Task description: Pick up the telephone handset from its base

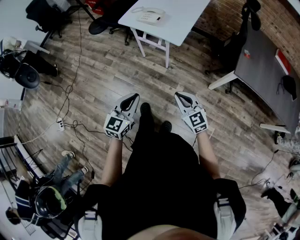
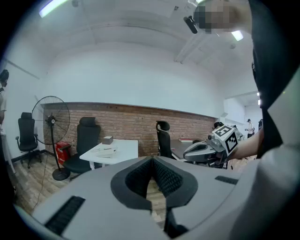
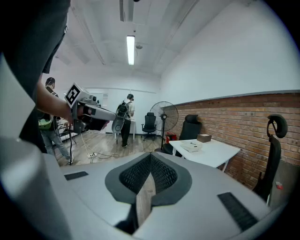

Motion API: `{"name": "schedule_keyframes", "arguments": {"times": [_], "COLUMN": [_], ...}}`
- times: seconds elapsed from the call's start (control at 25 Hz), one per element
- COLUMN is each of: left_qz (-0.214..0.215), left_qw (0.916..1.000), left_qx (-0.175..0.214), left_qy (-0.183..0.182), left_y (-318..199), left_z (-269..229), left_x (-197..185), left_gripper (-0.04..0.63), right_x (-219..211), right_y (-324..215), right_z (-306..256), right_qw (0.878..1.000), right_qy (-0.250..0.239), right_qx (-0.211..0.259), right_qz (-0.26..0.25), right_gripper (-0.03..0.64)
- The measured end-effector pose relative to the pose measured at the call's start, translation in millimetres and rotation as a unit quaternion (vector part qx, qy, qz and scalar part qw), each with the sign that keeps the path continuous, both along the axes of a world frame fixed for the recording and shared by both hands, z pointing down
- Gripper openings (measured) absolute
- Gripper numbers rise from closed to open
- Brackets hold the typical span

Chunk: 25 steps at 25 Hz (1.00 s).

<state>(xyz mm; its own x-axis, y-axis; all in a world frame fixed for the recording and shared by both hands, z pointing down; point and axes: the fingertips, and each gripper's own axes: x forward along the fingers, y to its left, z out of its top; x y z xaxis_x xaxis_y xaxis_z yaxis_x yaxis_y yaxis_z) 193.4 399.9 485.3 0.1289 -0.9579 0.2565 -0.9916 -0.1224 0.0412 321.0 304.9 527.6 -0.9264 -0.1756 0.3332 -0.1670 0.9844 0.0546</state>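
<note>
Evidently, the left hand-held gripper and the right hand-held gripper are both carried shut and empty, aimed forward, since the telephone, handset presumably on its base, is set on the table well ahead of them.

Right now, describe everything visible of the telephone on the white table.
The telephone is a pale, cream-coloured desk set, plastic by its look, with a small dark panel on its body. Its handset lies on it, not yet lifted. It sits flat near one edge of the white table. Only the table touches it; finer detail is too small to tell.
</note>
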Motion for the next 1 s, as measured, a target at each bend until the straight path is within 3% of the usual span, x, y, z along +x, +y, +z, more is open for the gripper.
{"name": "schedule_keyframes", "arguments": {"times": [0.88,1.0], "left_qz": [0.025,0.027], "left_qw": [0.9993,0.9993], "left_qx": [0.026,0.025], "left_qy": [0.005,0.007], "left_y": [25.4,26.8], "left_z": [-14.9,-12.6], "left_x": [25.3,26.0], "left_gripper": [0.033,0.077], "right_x": [21.1,21.4], "right_y": [22.4,24.3], "right_z": [-5.9,-4.5], "right_qw": [1.0,1.0], "right_qy": [0.004,0.005], "right_qx": [0.01,0.01], "right_qz": [0.018,0.019], "right_gripper": [-0.002,-0.002]}}
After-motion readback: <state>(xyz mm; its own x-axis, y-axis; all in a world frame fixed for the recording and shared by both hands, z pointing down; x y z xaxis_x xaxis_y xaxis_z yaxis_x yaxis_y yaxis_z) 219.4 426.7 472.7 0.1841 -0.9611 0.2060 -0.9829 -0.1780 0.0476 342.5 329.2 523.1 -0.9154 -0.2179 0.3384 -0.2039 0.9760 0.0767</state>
